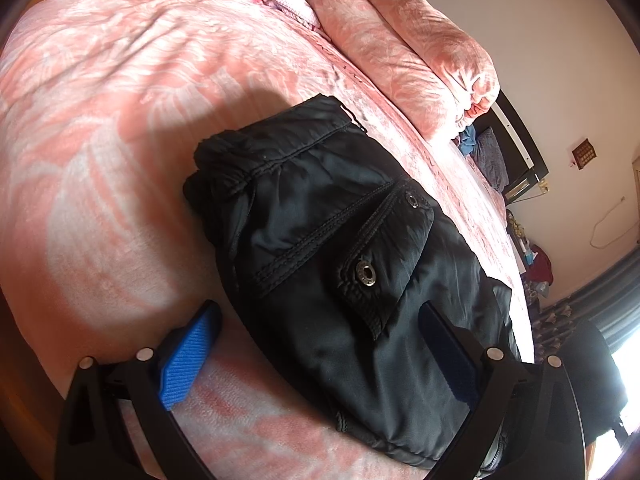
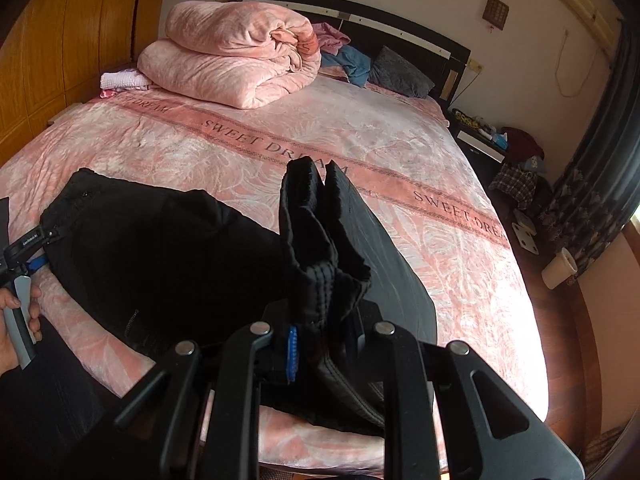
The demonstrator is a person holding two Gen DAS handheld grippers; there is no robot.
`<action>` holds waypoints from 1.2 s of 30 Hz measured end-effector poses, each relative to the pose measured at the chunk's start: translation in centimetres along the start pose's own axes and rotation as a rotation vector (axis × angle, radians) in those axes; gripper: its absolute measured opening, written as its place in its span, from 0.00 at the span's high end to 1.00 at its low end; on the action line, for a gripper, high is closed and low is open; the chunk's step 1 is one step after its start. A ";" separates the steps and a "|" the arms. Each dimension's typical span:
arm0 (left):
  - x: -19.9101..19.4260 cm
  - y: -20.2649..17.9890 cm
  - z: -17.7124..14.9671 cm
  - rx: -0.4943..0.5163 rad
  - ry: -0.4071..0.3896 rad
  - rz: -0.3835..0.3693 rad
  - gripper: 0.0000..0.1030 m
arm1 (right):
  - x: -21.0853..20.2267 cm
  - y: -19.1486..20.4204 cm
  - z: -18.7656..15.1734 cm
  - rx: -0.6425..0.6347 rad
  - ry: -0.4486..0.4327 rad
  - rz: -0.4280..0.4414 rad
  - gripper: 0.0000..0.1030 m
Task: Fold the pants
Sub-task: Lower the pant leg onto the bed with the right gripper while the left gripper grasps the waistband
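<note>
- One bed [image 2: 420, 148] fills both views, covered in a pink leaf-patterned spread with a band reading "SWEET DREAM".
- A rolled pink quilt [image 2: 236, 64] sits at the head end near the dark headboard [image 2: 400, 32], well apart from the pants.
- The black pants [image 1: 340, 248] lie at the near edge of the bed, partly folded into a thick bundle; a flap pocket with two metal snaps [image 1: 366, 273] faces up in the left wrist view.
- In the right wrist view the bulk of the pants lies flat to the left, while one end of the fabric [image 2: 320, 248] is lifted off the bed and stands up from the right tool.
- The right tool [image 2: 324, 344] has its jaws drawn nearly together, pinching the raised, stitched end of the pants between its pads; a blue pad [image 2: 292, 352] shows on the left jaw against the cloth.
- The left tool [image 1: 316, 352] has its jaws spread wide, one on each side of the near end of the bundle; the blue left pad [image 1: 188, 356] stands over the bedspread just beside the fabric, the right pad [image 1: 448, 356] lies over the pants, and I cannot tell if it touches them.
- A hand [image 2: 16, 320] grips the left tool's handle at the left edge of the right wrist view.
</note>
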State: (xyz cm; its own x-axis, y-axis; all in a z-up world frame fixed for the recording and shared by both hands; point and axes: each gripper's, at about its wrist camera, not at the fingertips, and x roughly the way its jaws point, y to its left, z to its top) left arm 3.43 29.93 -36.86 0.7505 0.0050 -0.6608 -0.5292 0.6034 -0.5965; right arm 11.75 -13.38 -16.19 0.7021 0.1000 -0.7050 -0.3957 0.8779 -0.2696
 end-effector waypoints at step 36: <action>-0.6 1.1 -0.1 -0.042 -0.017 -0.065 0.04 | 7.1 5.4 -1.0 0.129 0.213 0.326 0.20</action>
State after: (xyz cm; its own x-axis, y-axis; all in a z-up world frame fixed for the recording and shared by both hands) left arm 2.34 30.49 -37.21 0.7904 -0.0194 -0.6123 -0.4951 0.5686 -0.6570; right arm 14.04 -8.40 -23.33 0.4082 0.2949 -0.8639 -0.4902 0.8692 0.0650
